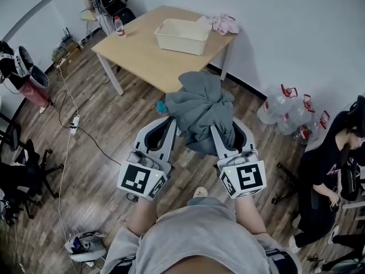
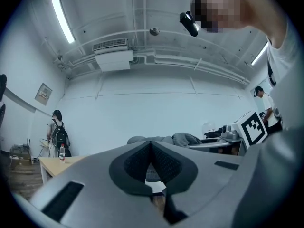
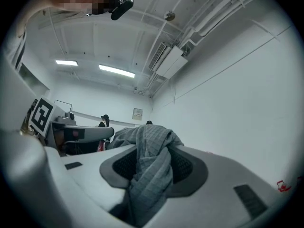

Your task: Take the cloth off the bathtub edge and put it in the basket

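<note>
Now right gripper (image 3: 153,160) jaws grasp cloth (image 1: 199,104) (long axis forward); left gripper (image 2: 151,148) clenched, empty.

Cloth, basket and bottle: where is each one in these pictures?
cloth (image 1: 199,104), head view, middle of its bunched grey folds.
basket (image 1: 180,44), head view, its near side wall.
bottle (image 1: 119,26), head view, its body.

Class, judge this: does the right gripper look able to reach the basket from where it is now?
Probably not yet: the basket sits on the table, well ahead of the right gripper, whose jaws hold the cloth. Open floor lies between them.
</note>
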A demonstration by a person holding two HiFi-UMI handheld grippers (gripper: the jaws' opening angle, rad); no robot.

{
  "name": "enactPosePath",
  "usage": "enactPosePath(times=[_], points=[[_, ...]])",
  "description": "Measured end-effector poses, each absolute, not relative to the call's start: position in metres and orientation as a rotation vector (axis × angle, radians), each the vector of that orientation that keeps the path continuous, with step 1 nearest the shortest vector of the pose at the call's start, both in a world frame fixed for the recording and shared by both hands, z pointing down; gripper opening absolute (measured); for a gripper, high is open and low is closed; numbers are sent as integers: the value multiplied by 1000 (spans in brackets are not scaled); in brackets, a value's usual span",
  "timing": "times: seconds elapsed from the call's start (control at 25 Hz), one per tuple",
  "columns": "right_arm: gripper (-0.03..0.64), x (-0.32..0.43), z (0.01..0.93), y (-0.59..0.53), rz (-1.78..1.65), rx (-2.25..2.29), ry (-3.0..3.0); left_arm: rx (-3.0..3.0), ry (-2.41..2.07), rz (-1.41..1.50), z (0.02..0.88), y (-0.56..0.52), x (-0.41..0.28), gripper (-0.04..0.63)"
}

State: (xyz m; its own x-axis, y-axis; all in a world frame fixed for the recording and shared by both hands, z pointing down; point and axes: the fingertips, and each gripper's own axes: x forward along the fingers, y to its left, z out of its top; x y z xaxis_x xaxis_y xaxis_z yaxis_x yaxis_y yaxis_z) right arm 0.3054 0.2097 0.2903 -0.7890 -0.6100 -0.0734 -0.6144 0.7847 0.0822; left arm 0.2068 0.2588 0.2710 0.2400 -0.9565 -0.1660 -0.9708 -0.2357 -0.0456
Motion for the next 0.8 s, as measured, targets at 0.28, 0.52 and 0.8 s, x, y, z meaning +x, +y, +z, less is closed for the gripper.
enactPosePath(times=[0.28, 0.52, 0.8], points=[[156, 315, 294, 153, 144, -947, 2945, -2309, 1898, 145, 273, 210, 217, -5], [156, 312, 299, 128, 105, -924, 2950, -2304, 1919, 112, 276, 188, 214, -5], [156, 300, 305, 100, 83, -977, 2939, -2336, 1900, 119, 281, 157, 197, -5]])
